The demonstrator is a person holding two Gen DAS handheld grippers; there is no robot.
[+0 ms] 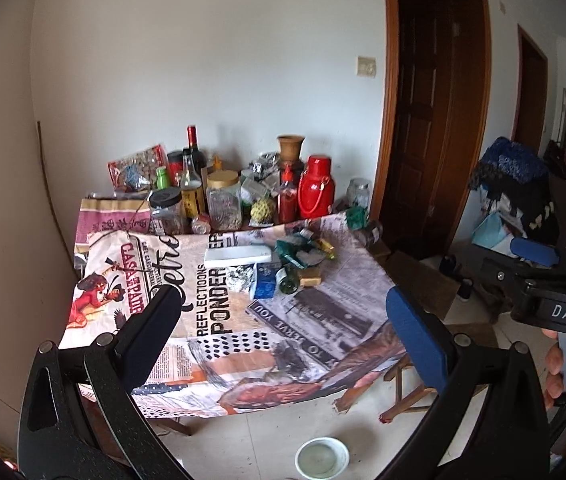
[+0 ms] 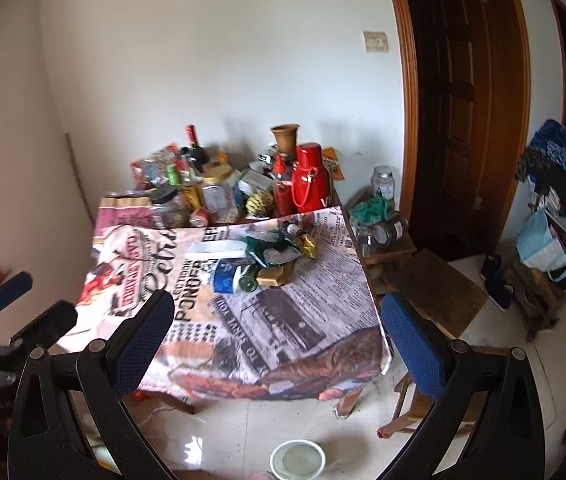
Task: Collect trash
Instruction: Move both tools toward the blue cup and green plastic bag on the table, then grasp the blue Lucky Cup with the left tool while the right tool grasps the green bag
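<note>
Floor tile lies bare below both grippers, with only a white bowl [image 1: 322,457] on it just short of the table's near edge. Both the left gripper [image 1: 283,320] and the right gripper [image 2: 279,324] hang before that edge with fingers spread wide, holding nothing. The front half of the printed tablecloth [image 1: 243,344] is clear, and reads "REFLECTIONS PONDER", "TO SERVE YOU" and "CASA", with "DAS" on the right gripper's body in the left view. At mid-table sits the trash pile [image 2: 267,256]: a blue can [image 2: 225,276] and a green bottle [image 2: 249,280] lie on their sides, mouths toward the cameras, long axes running front to back; a flat white box [image 1: 239,255] lies crosswise beside crumpled wrappers. Jars, bottles and a red thermos [image 1: 316,192] crowd the far edge against the wall.
</note>
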